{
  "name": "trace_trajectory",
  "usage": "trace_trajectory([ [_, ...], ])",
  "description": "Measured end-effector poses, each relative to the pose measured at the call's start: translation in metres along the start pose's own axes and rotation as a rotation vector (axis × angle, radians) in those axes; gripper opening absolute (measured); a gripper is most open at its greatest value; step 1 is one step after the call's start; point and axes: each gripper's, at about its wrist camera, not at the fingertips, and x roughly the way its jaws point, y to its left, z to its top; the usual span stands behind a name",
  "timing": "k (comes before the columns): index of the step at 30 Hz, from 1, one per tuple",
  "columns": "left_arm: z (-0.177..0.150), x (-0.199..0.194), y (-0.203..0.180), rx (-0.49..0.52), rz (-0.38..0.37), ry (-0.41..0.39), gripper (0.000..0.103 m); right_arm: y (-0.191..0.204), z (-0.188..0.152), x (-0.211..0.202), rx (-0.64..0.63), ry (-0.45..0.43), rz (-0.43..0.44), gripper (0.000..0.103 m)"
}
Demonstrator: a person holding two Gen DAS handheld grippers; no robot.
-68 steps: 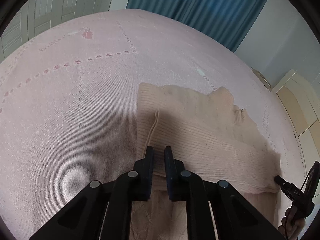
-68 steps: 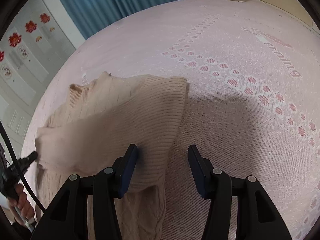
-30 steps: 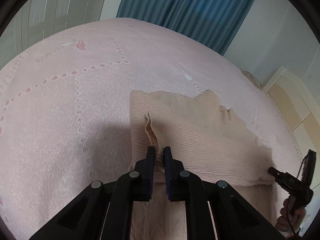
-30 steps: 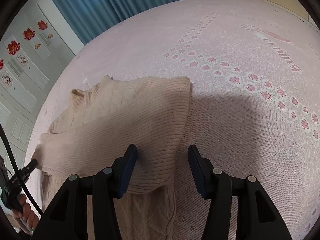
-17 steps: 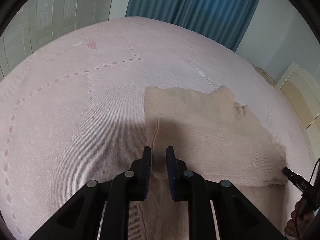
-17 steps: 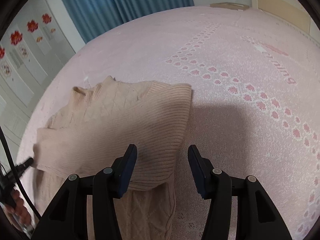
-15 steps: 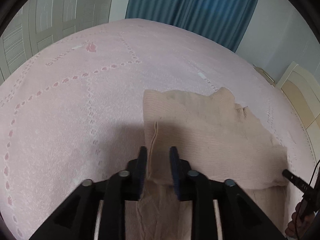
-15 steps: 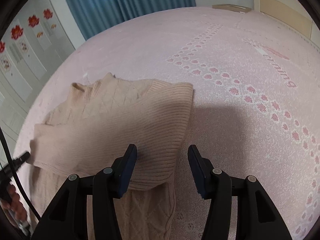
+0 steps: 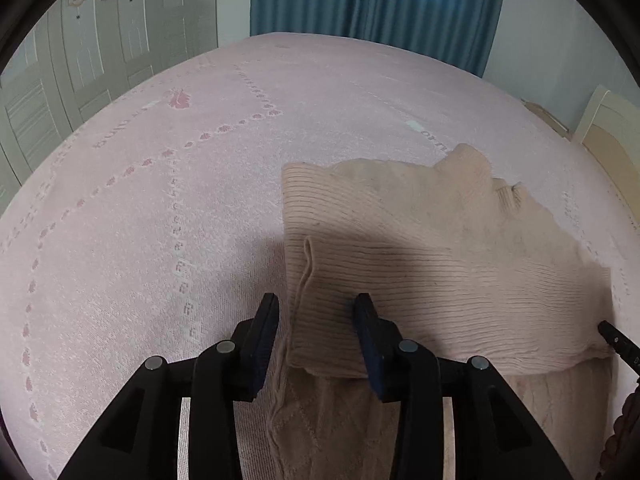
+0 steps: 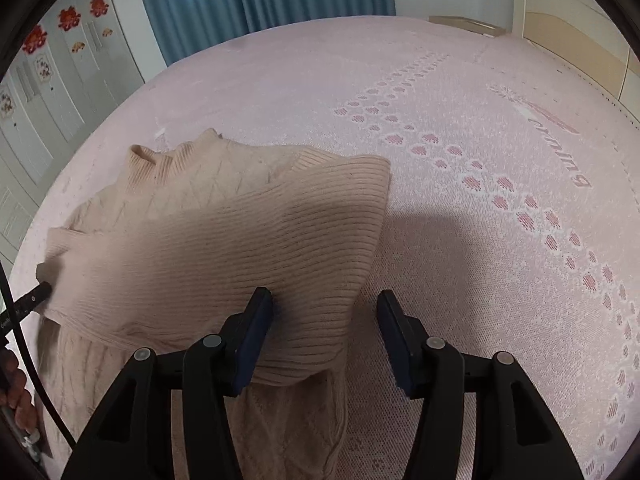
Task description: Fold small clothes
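On pink bedspread (image 9: 140,240): beige knit sweater (image 9: 420,264), lying flat, ribbed lower part folded up over the cable-knit body. Collar (image 10: 140,160) toward the far side, seen best from the right wrist view.

Left gripper (image 9: 316,312): jaws opening, narrow gap so far. Left edge of the folded ribbed layer between them, a small raised pleat of knit (image 9: 306,264) just ahead; pads not pressing on the cloth. Pointed steeply down at the fold.

Right gripper (image 10: 324,312): jaws moderately wide, nothing clamped. Right corner of the fold under the left pad (image 10: 256,328); bare bedspread under the other pad. Shadow of the tool across sweater and bedspread.

Around: blue curtain (image 9: 376,4) at the far wall. Pale wardrobe doors (image 9: 80,60) to one side, red flower stickers (image 10: 68,18) on them. Cream headboard (image 10: 568,12) at the bed's edge. Rows of pink paw-like prints (image 10: 524,220) and some lettering on the bedspread. Tip of the other tool at each picture's edge, at the fold's opposite corner; a person's fingers (image 10: 16,396) and a black cable (image 10: 24,352) low in the right wrist view.

Nothing between tools and sweater.
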Motion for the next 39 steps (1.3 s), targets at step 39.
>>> trace_trajectory([
  [39, -0.204, -0.165, 0.056, 0.052, -0.260, -0.032, 0.046, 0.016, -0.227, -0.172, -0.041, -0.020, 0.122, 0.052],
])
